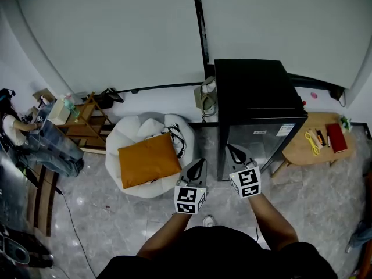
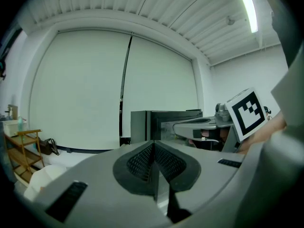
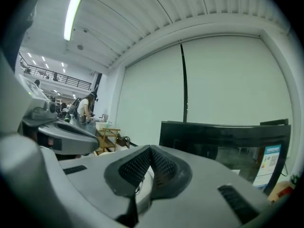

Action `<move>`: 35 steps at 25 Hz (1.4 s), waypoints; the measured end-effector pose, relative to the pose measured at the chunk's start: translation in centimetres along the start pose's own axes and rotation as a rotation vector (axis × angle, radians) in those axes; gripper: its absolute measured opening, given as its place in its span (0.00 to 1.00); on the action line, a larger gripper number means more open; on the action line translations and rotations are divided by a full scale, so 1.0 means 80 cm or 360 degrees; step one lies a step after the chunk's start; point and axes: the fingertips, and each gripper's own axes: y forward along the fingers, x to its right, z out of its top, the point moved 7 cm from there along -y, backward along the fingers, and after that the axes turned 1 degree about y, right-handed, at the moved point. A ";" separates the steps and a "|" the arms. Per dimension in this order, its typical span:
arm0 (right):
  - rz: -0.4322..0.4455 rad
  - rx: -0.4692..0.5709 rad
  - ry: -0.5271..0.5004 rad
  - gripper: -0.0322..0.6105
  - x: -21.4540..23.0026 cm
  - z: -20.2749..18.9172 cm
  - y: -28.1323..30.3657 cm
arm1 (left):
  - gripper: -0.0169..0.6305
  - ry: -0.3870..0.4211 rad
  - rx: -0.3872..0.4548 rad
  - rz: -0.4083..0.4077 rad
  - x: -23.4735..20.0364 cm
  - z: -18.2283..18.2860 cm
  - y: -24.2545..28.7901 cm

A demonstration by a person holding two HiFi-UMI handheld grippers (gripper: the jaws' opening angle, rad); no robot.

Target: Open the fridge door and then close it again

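While the head view shows me the fridge (image 1: 256, 115) shut just ahead, left gripper (image 2: 153, 145) view: jaws together, empty; right gripper (image 3: 150, 148) view: likewise (nothing held); closed jaws may skid off, not pull it open.

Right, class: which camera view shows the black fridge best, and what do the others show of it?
The head view: it shows the whole fridge, top and closed front. The right gripper view shows only its upper front; the left gripper view shows a corner partly behind the right tool.
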 end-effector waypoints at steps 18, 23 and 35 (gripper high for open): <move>-0.0057 -0.0050 0.0004 0.08 0.020 -0.035 -0.197 | 0.06 -0.0058 -0.0024 -0.0140 0.148 -0.016 -0.027; -0.0113 -0.0040 0.0003 0.08 0.030 -0.039 -0.235 | 0.06 -0.0030 -0.0024 -0.0169 0.178 -0.017 -0.033; -0.0196 -0.0004 0.0022 0.08 0.033 -0.044 -0.281 | 0.06 0.0007 -0.0035 -0.0131 0.201 -0.023 -0.061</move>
